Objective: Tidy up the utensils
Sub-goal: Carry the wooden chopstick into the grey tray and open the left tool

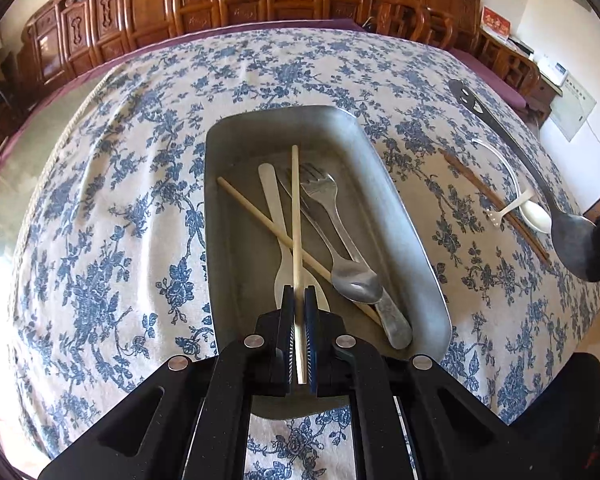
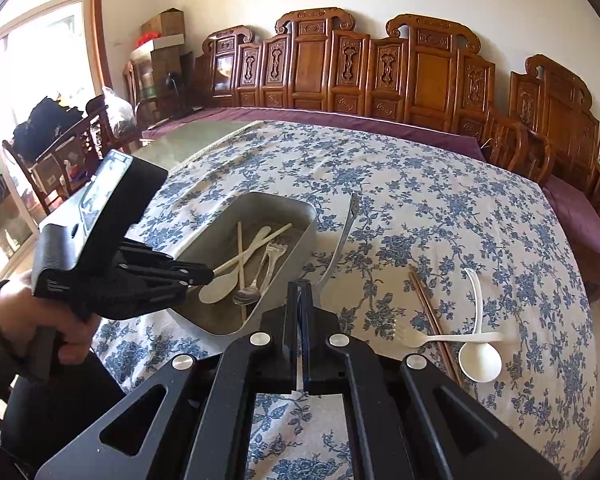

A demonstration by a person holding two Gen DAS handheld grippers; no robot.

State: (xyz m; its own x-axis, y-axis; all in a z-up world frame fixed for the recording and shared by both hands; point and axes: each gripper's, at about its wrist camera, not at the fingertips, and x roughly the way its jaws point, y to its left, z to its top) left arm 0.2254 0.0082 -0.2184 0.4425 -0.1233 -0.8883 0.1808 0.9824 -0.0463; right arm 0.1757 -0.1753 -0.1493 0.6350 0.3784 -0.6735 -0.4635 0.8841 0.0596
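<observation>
A metal tray (image 1: 404, 200) sits on the flowered tablecloth and holds a pale spoon (image 1: 274, 204), a metal fork (image 1: 320, 188), a metal spoon (image 1: 356, 280) and a wooden chopstick (image 1: 252, 210). My left gripper (image 1: 299, 300) is shut on a second chopstick (image 1: 295, 208) and holds it over the tray; it also shows in the right wrist view (image 2: 204, 274). My right gripper (image 2: 302, 292) is shut on the bowl end of a large metal spoon (image 2: 340, 240), whose handle points away beside the tray (image 2: 300, 208). That spoon (image 1: 572, 236) hangs at the right in the left wrist view.
On the cloth right of the tray lie a brown chopstick pair (image 2: 432, 316), a white plastic fork (image 2: 428, 338) and a white ladle (image 2: 480, 356). Carved wooden chairs (image 2: 420, 64) line the far side. The table's glass edge (image 2: 188, 132) shows far left.
</observation>
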